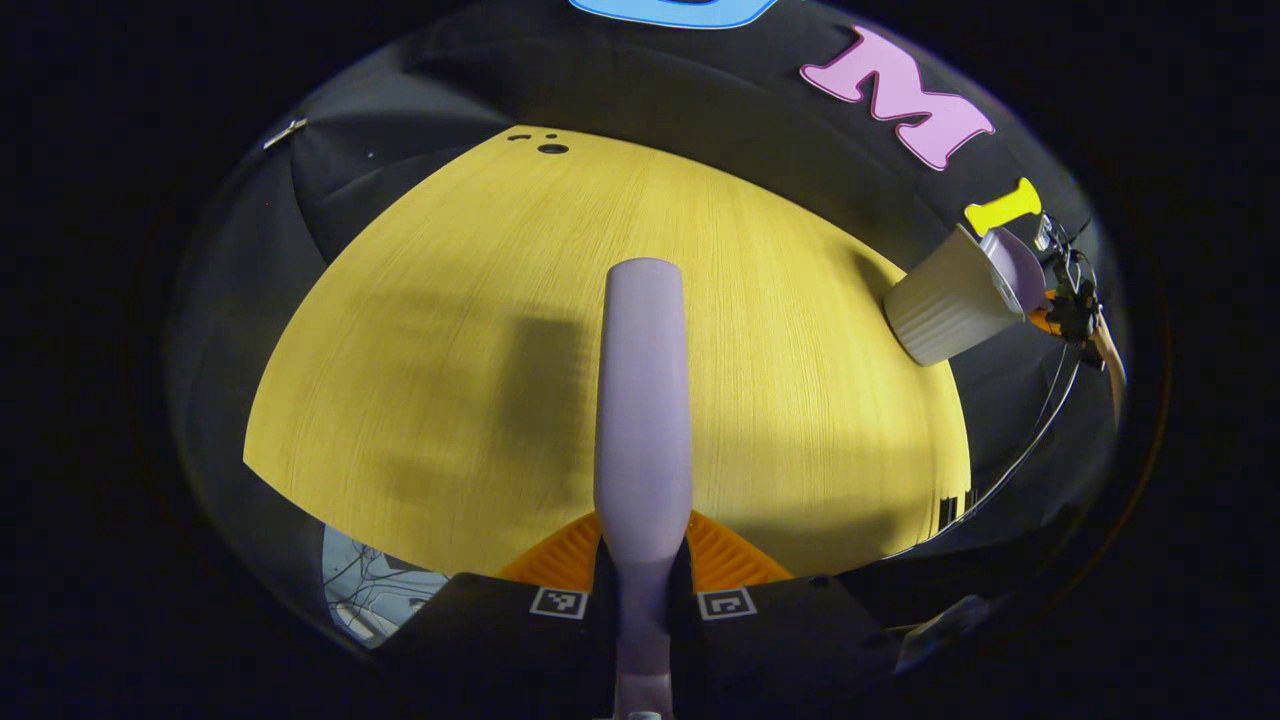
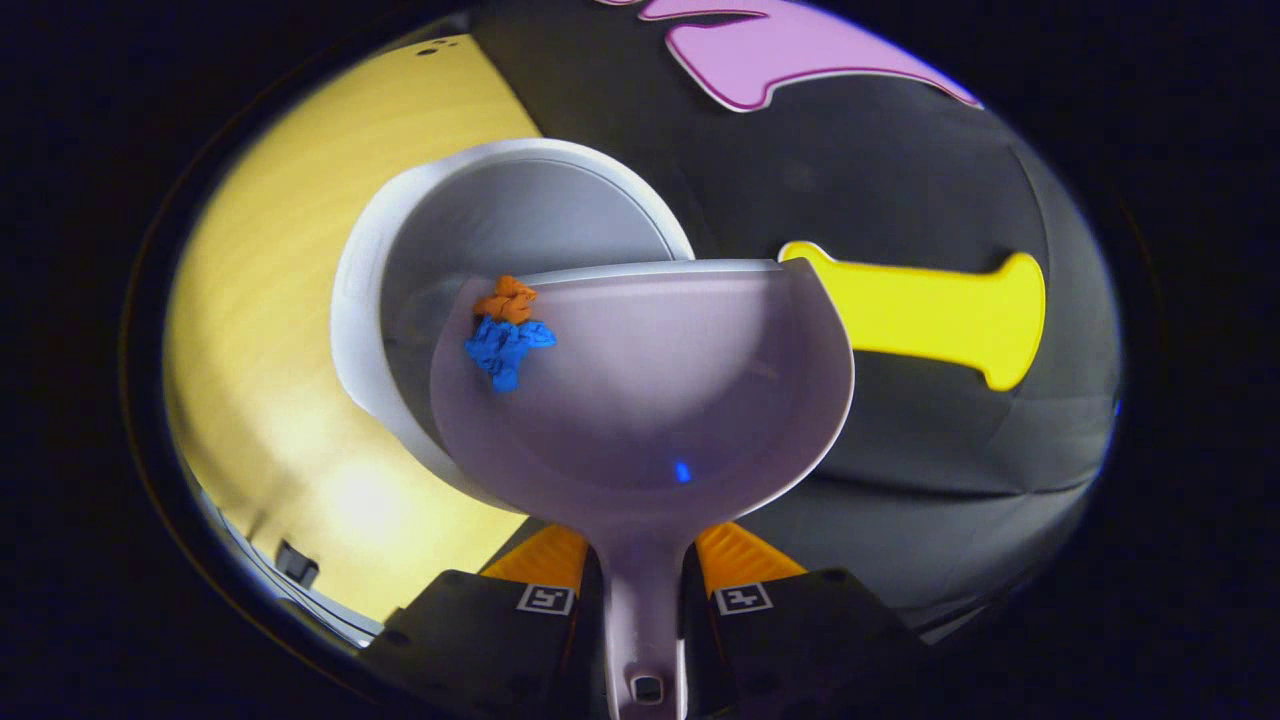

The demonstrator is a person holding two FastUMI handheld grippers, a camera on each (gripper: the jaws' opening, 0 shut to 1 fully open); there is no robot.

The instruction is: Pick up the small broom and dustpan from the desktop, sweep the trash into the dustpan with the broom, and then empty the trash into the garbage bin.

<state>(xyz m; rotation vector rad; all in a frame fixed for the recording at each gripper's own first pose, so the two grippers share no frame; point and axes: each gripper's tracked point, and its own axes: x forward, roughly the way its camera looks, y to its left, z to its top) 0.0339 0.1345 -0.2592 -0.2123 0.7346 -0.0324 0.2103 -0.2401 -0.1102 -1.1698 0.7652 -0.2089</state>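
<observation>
- Both sets of jaws are closed on handles: those of the left gripper (image 1: 642, 590) clamp the pale lilac handle of the small broom (image 1: 643, 400), and those of the right gripper (image 2: 640, 585) clamp the stem of the dustpan (image 2: 650, 400).
- In the left gripper view, the broom handle runs straight up the middle from between the jaws, its rounded end over the yellow wood-grain counter (image 1: 450, 330). Bristles cannot be made out in this view.
- Shadows of the handle and gripper fall on the counter to the left of the handle.
- At the counter's right edge in the same view stands the garbage bin (image 1: 945, 305), a pale ribbed tub, with the dustpan's rim at its mouth and the other gripper beyond it with a trailing cable.
- In the right gripper view, the dustpan's lilac bowl is held over the open mouth of the garbage bin (image 2: 480, 210), its front lip across the bin's opening.
- Two pieces of trash sit at the pan's upper left rim, touching each other: a crumpled orange scrap (image 2: 507, 298) above a crumpled blue scrap (image 2: 503, 348).
- The bin's inside looks pale grey; what lies at its bottom cannot be told.
- Yellow counter shows to the left of the bin.
</observation>
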